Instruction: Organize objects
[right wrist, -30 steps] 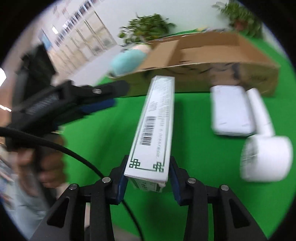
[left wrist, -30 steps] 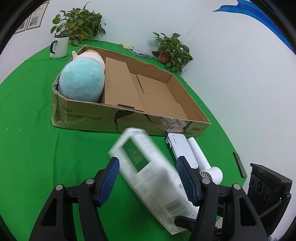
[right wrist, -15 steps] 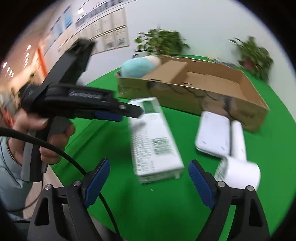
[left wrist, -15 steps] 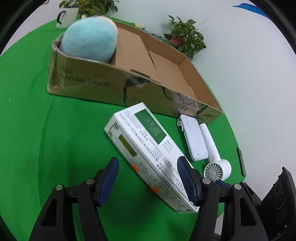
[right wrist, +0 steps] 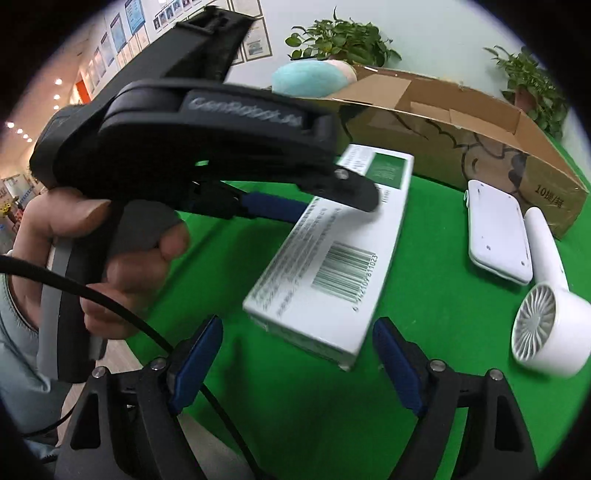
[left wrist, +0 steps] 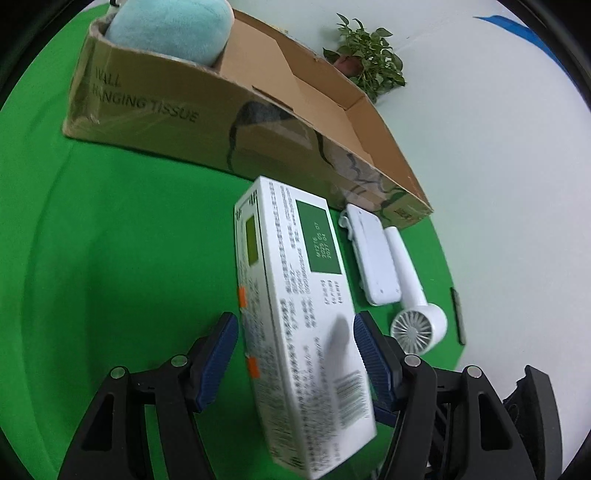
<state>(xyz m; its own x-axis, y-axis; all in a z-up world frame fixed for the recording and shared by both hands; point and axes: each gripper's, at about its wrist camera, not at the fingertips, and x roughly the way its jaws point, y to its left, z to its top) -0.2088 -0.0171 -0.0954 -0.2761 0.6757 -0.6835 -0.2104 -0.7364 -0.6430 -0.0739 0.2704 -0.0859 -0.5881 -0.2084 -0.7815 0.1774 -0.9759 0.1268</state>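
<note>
A long white carton with a green panel (left wrist: 295,314) lies flat on the green cloth in front of the cardboard box (left wrist: 207,122). My left gripper (left wrist: 293,332) is lowered over the carton's near half. Its blue pads (left wrist: 221,354) stand close on either side, and I see no squeeze on the carton. In the right wrist view the carton (right wrist: 343,251) lies ahead of my right gripper (right wrist: 299,325). The right jaws are wide and closing slightly. The carton's near end sits just between their tips, untouched.
A teal plush (left wrist: 170,26) fills the cardboard box's left end. A white flat device (left wrist: 373,254) and a white hand fan (left wrist: 413,306) lie right of the carton. A thin black bar (left wrist: 457,314) lies at the table's right edge. A person's hand (right wrist: 110,266) grips the left tool.
The right gripper let go of the carton and its jaws spread wide. The carton went from tilted in the air to flat on the cloth. The left gripper came down over it.
</note>
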